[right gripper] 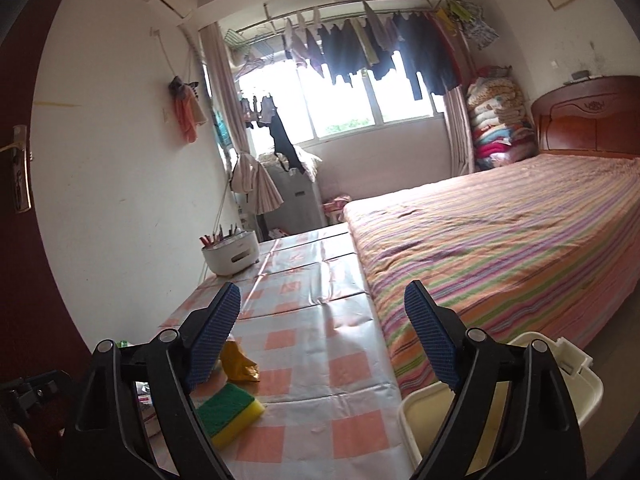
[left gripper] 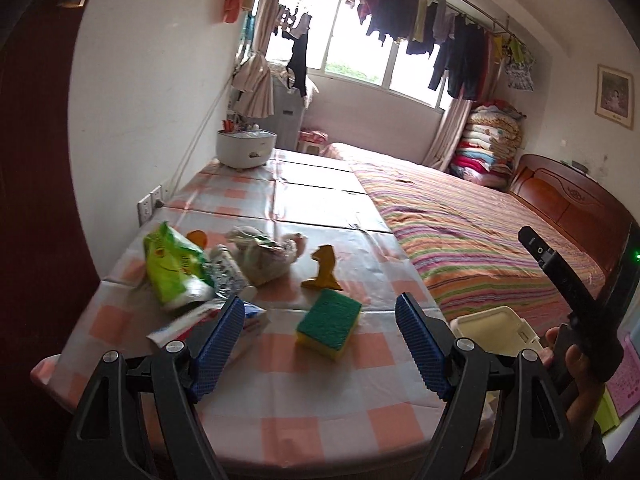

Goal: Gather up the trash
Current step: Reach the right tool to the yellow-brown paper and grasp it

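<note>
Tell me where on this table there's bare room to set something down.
Free: the checked tablecloth between the white pot at the far end and the yellow wrapper, along the bed side. Also the near strip in front of the sponge. Crowded: the near wall-side corner around the green packet and crumpled bag.

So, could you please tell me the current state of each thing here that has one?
Left hand-held gripper: open, holding nothing.
Right hand-held gripper: open, holding nothing.
Sponge: flat on the table, green side up.
Bin: open, beside the table.
Green packet: crumpled, on the table.
</note>
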Action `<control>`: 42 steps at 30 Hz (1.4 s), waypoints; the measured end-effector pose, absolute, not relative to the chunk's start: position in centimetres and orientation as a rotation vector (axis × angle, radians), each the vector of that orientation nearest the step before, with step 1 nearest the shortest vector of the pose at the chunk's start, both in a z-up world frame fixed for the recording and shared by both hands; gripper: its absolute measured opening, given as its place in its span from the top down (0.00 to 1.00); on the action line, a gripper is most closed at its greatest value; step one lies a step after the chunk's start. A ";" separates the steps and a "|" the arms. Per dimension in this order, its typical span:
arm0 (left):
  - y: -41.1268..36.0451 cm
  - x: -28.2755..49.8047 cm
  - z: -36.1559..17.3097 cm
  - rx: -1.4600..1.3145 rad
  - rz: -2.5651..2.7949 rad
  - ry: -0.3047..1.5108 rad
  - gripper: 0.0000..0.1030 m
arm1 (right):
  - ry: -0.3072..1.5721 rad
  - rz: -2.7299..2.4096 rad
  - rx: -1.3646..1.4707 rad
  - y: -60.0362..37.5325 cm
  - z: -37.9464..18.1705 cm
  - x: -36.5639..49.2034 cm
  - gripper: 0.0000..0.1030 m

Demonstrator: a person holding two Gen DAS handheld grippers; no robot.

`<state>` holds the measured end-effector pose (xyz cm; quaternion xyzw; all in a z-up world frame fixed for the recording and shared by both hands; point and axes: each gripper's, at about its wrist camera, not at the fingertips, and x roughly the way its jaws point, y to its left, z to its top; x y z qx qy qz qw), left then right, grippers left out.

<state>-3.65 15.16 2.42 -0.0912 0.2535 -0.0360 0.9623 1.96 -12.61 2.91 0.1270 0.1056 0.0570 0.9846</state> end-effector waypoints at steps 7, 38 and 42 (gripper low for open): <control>20.0 -5.5 2.3 -0.238 0.051 0.489 0.26 | 0.173 0.242 0.201 -8.4 5.6 3.1 0.14; 29.6 9.8 -2.6 -0.359 0.187 0.612 0.26 | 0.471 0.376 0.049 -0.7 -2.6 15.2 0.06; 30.5 10.0 -3.9 -0.432 0.184 0.643 0.26 | 0.556 0.368 0.019 0.8 -4.4 17.6 0.07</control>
